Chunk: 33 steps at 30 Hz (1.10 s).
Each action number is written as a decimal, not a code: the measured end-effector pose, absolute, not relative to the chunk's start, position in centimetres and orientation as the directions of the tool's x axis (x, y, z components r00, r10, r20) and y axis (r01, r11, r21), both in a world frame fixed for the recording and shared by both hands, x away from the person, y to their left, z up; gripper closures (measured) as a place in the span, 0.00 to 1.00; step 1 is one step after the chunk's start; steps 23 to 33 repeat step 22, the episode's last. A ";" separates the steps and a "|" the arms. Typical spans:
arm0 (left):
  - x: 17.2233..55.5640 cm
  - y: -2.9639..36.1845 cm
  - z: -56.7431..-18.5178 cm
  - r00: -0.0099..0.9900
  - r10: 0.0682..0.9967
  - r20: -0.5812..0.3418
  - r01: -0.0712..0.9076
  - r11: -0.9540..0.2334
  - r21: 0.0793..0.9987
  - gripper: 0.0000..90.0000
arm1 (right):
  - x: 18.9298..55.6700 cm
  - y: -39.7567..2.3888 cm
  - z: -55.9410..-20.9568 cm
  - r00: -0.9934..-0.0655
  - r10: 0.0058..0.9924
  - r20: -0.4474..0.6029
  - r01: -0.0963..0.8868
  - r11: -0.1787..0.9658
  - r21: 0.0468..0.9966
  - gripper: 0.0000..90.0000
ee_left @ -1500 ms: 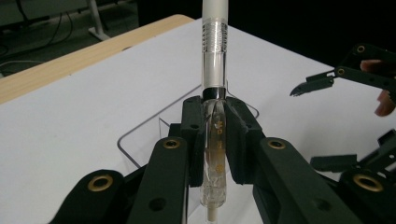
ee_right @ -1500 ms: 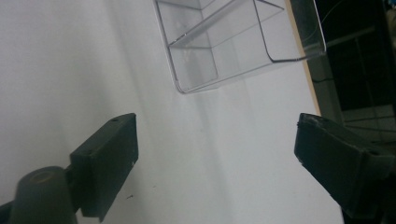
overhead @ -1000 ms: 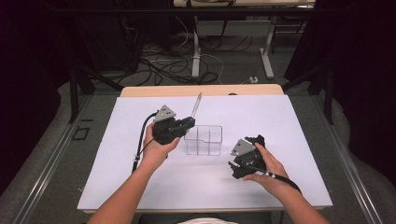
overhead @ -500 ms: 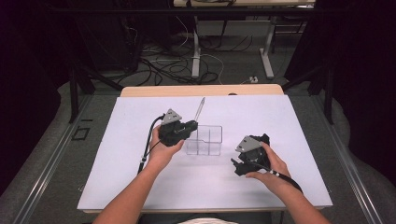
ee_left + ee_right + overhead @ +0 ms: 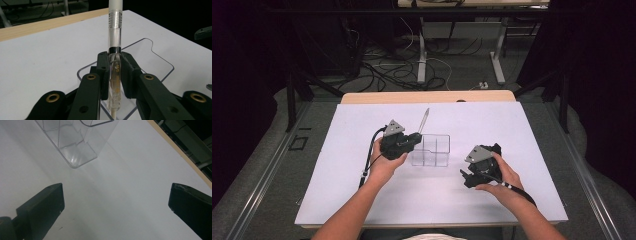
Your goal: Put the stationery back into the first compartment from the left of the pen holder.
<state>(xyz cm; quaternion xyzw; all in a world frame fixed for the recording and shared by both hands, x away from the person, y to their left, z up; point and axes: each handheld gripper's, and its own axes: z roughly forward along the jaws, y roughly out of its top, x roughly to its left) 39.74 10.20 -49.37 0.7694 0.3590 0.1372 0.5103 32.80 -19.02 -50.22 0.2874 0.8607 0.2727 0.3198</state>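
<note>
A pen [image 5: 425, 120] with a clear barrel and a white upper end stands tilted, its top leaning away from me. My left gripper [image 5: 416, 138] is shut on the barrel, at the left rim of a clear plastic divided box [image 5: 432, 150]. In the left gripper view the pen [image 5: 115, 37] rises between the black jaws of the left gripper [image 5: 115, 60], its lower end hanging over the clear box [image 5: 160, 58]. My right gripper [image 5: 467, 178] rests on the white sheet to the right of the box and is open. In its own view the right gripper [image 5: 116, 197] has nothing between its jaws, and a corner of the box [image 5: 75, 147] lies ahead.
A white sheet [image 5: 337, 190] covers the table, with a strip of wooden edge [image 5: 427, 96] at the far side. Beyond it, cables and metal table legs [image 5: 422, 55] lie on the dark floor. A black cable [image 5: 368, 165] trails from the left gripper.
My left gripper with the pen has shifted slightly right and down toward the clear box. The right gripper has stayed in place.
</note>
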 end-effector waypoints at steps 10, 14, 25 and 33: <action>38.8 12.1 -47.7 0.689 0.711 -0.140 0.384 -0.195 0.902 0.53 | 32.9 -19.5 -50.0 -0.615 0.688 -0.385 0.331 0.669 0.666 0.01; 38.5 13.6 -47.2 0.659 0.734 -0.167 0.419 -0.174 0.891 0.35 | 33.0 -19.9 -49.9 -0.608 0.702 -0.370 0.340 0.652 0.678 0.01; 38.4 16.9 -46.8 0.607 0.756 -0.246 0.512 -0.135 0.848 0.18 | 33.2 -20.6 -49.9 -0.587 0.738 -0.333 0.368 0.610 0.702 0.00; 38.4 16.9 -46.8 0.607 0.756 -0.246 0.512 -0.135 0.848 0.18 | 33.2 -20.6 -49.9 -0.587 0.738 -0.333 0.368 0.610 0.702 0.00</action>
